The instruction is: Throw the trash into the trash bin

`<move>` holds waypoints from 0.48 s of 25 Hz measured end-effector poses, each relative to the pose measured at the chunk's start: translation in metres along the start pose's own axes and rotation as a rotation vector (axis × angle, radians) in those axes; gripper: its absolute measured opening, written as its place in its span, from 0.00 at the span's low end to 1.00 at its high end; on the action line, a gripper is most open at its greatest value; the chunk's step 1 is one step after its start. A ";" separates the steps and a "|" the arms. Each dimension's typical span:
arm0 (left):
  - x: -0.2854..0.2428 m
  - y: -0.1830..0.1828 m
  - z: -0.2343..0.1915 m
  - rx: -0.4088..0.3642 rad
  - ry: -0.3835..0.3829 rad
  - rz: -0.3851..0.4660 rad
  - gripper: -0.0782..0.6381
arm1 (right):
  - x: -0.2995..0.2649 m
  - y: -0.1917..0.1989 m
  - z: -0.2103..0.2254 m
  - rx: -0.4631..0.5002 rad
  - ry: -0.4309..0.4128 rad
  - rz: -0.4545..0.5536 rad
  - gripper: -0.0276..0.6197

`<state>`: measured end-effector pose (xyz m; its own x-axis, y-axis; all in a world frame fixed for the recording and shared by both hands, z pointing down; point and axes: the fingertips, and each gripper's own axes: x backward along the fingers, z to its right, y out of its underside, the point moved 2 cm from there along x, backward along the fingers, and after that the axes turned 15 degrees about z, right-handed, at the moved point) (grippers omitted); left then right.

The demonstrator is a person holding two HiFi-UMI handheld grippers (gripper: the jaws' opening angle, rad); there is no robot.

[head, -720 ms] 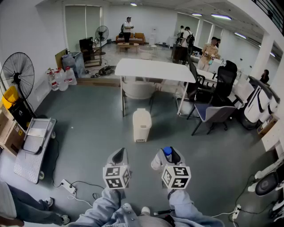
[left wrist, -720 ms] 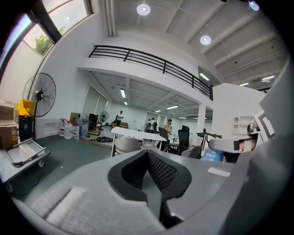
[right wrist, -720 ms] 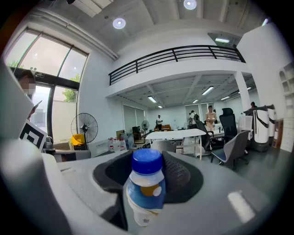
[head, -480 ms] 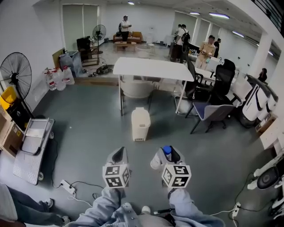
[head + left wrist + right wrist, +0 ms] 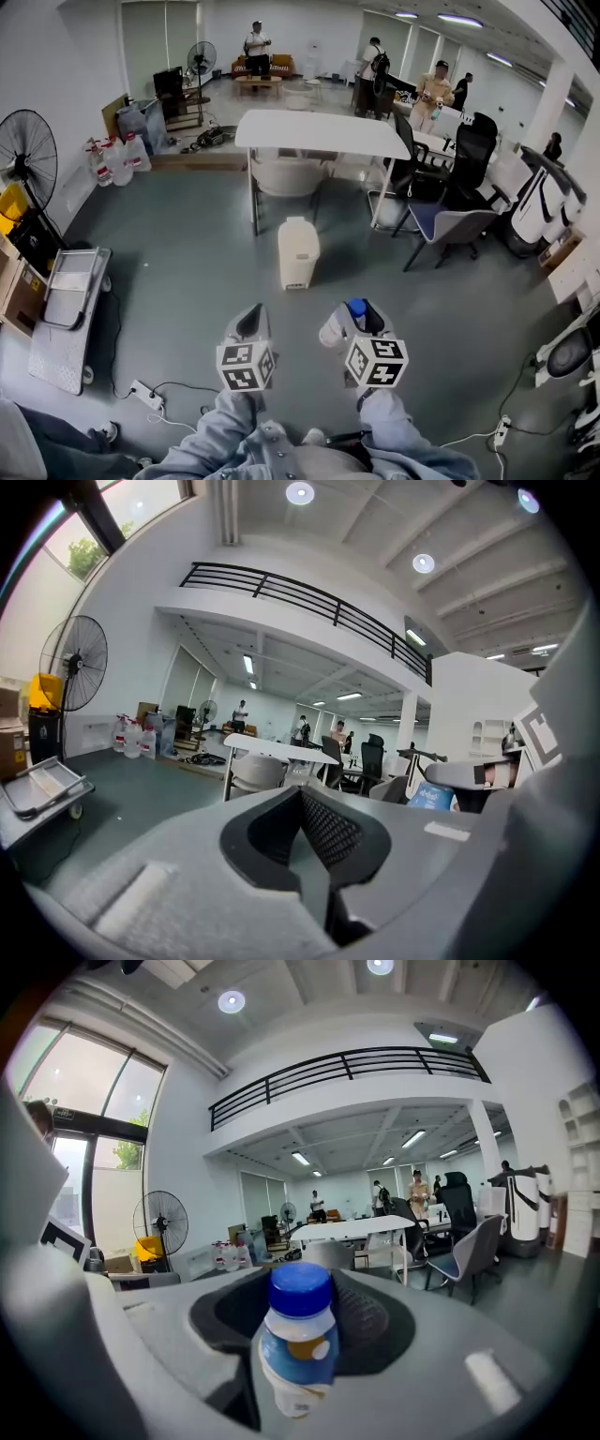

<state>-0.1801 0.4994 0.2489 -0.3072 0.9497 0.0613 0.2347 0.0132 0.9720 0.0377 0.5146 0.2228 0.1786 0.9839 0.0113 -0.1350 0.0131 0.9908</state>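
The trash is a small white bottle (image 5: 298, 1344) with a blue cap and blue label. It stands upright between the jaws of my right gripper (image 5: 302, 1354), which is shut on it. In the head view the right gripper (image 5: 356, 317) is low at centre right, and the bottle's blue cap (image 5: 356, 307) shows at its tip. My left gripper (image 5: 250, 317) is level beside it, shut and empty; its jaws (image 5: 314, 850) meet with nothing between them. The cream trash bin (image 5: 298, 253) stands on the grey floor straight ahead of both grippers, some way off, lid down.
Behind the bin are a white table (image 5: 323, 134) and a white chair (image 5: 286, 178). Office chairs (image 5: 450, 230) stand to the right, a folding cart (image 5: 70, 291) and a fan (image 5: 26, 159) to the left. A power strip with cables (image 5: 145, 394) lies near my feet. People stand far back.
The view has drifted forward a little, so the table and bin sit slightly higher and nearer. Both grippers keep their pose, and the bottle stays in the right one.
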 end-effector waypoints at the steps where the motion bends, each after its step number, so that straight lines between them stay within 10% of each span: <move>1: -0.002 0.001 -0.003 0.002 0.002 -0.002 0.12 | -0.002 0.001 -0.001 0.000 0.004 0.000 0.35; 12: -0.046 0.012 -0.026 0.018 0.001 -0.018 0.12 | -0.038 0.015 0.021 -0.019 0.063 -0.020 0.35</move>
<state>-0.1871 0.4477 0.2633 -0.3125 0.9489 0.0439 0.2455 0.0360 0.9687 0.0490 0.4741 0.2402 0.1200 0.9926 -0.0171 -0.1505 0.0352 0.9880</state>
